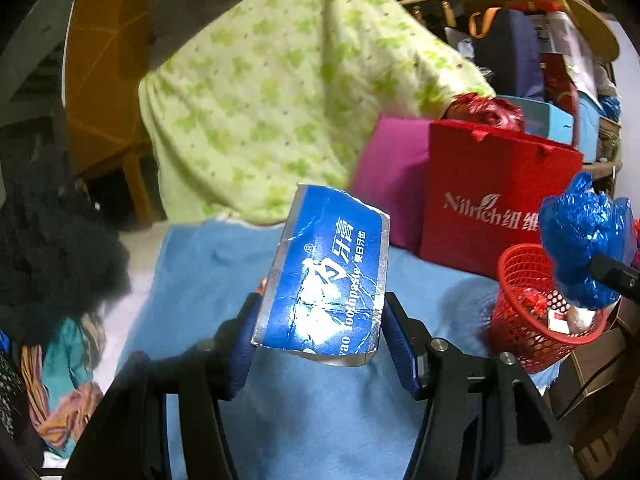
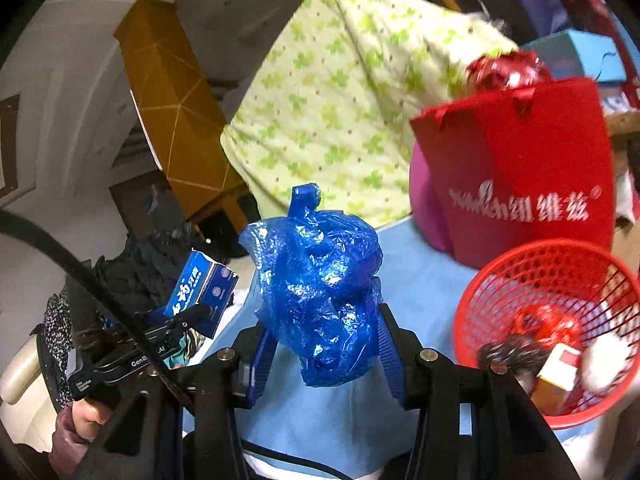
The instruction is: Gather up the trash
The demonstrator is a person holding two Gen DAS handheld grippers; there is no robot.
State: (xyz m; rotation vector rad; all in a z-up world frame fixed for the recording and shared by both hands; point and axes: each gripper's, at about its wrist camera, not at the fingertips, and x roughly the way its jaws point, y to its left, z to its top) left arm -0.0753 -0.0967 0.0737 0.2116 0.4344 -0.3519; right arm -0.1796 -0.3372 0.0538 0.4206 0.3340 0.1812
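My left gripper [image 1: 320, 336] is shut on a crushed blue toothpaste box [image 1: 328, 276] and holds it above the light blue cloth [image 1: 200, 280]. The box also shows at the left of the right wrist view [image 2: 202, 294], in the left gripper [image 2: 176, 326]. My right gripper [image 2: 324, 344] is shut on a crumpled blue plastic bag [image 2: 320, 284], held above the cloth; the bag also shows at the right of the left wrist view [image 1: 584, 244]. A red mesh basket [image 2: 516, 280] with some trash in it stands to the right, and shows in the left wrist view [image 1: 516, 272].
A red paper gift bag [image 1: 492, 196] and a magenta cushion [image 1: 388, 176] stand behind the basket. A green-patterned quilt [image 1: 272, 92] is heaped at the back. Dark clothes [image 1: 52, 248] lie at the left.
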